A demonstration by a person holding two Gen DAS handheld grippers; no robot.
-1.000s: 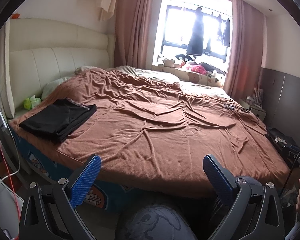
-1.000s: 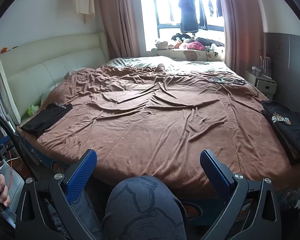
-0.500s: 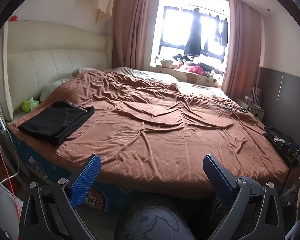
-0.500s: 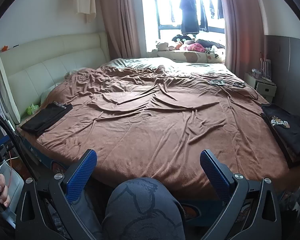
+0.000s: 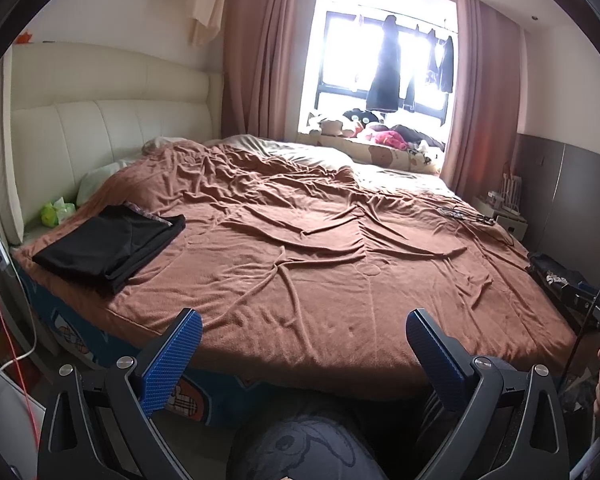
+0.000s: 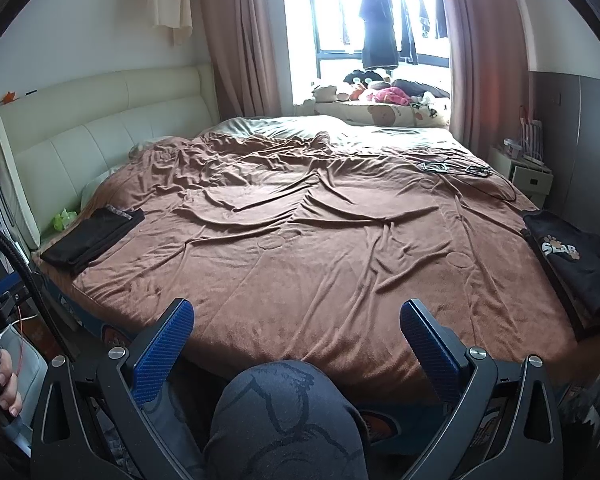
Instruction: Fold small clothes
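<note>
- Brown blanket (image 6: 308,248), wrinkled and soft-looking, covers a wide bed that fills both views; a cream padded headboard (image 5: 100,120) stands along the left side.
- Left gripper (image 5: 304,354) hangs off the near edge of the bed, its two blue-padded fingers spread wide with nothing between them.
- Right gripper (image 6: 296,340) is held the same way, fingers spread wide and empty, above the person's knee (image 6: 284,416) in dark patterned trousers.
- Folded black garment (image 5: 108,242) lies flat near the left edge of the bed, close to the headboard, well apart from both grippers. It looks neatly squared, so this piece seems done.
- Black shirt with a printed logo (image 6: 576,260) lies at the right edge of the bed, also well apart from the grippers. It appears laid flat or partly folded; how finished it is cannot be told.
- No garment lies in the middle of the bed, and neither gripper touches any cloth.
- Judging by this, at least one piece is folded and set aside, and the shirt on the right is probably the next to handle.
- Window (image 5: 384,72) at the far side has dark clothes hanging in it and soft toys (image 6: 380,92) on the sill.
</note>
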